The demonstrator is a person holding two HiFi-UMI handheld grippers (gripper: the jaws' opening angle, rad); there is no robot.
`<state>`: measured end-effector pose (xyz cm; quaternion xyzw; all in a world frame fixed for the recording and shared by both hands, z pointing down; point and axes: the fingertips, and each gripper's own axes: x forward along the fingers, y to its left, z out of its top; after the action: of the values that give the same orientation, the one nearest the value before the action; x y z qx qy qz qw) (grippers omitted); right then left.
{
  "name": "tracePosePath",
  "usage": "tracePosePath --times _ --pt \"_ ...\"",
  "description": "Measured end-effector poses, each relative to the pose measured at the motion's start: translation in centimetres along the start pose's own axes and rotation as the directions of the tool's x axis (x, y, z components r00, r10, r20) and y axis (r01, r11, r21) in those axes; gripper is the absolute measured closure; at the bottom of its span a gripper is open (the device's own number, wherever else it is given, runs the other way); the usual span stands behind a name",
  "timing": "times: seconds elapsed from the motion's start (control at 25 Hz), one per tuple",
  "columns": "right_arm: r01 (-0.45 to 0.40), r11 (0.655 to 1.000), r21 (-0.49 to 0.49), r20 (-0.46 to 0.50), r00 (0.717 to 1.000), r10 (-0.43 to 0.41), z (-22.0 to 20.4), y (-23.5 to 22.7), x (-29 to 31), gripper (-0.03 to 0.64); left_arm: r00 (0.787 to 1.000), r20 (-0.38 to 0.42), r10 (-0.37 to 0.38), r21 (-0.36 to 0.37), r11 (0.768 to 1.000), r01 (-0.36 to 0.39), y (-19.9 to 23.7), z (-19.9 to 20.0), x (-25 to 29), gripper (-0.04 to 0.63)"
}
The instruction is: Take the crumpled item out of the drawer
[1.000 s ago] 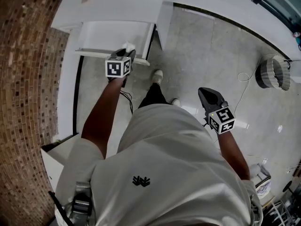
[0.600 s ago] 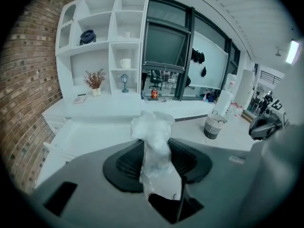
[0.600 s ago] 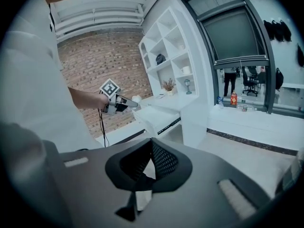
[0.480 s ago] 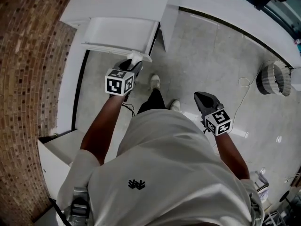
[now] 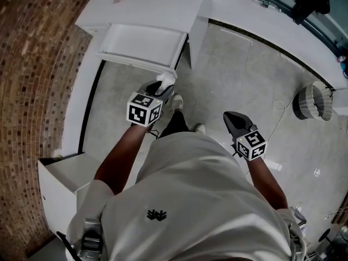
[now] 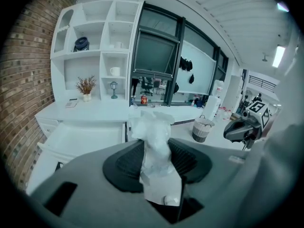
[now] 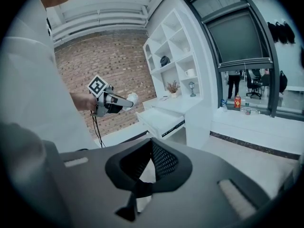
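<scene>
Room: white drawer [image 5: 141, 45] pulled out above grey floor [image 5: 244, 75].
Left gripper [image 5: 162, 87]: clamped on crumpled item [image 6: 154, 144].
Right gripper [image 7: 152, 145]: closed, empty.

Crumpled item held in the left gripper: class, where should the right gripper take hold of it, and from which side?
On the crumpled item, probably the loose bunched top, which juts past the left gripper; its jaws pinch the lower part. The right gripper is shut, so it should open, then come from the far, free end.

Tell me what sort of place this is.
Probably an office lounge or studio: a brick wall, white built-in shelves holding a mug and a dried plant, and large dark-framed windows.
</scene>
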<state>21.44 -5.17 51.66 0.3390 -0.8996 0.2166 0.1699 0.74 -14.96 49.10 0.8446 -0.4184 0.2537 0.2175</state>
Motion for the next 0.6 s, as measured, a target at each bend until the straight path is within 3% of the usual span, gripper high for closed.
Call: tracePosePath --times 0.6 --pt "-0.019 0.999 -0.035 -0.012 1.000 0.019 0.2 1.3 0.6 0.604 1.000 0.009 -0.019 0.015 1.000 0.019 -1.3 -0.9 -1.9 0.430"
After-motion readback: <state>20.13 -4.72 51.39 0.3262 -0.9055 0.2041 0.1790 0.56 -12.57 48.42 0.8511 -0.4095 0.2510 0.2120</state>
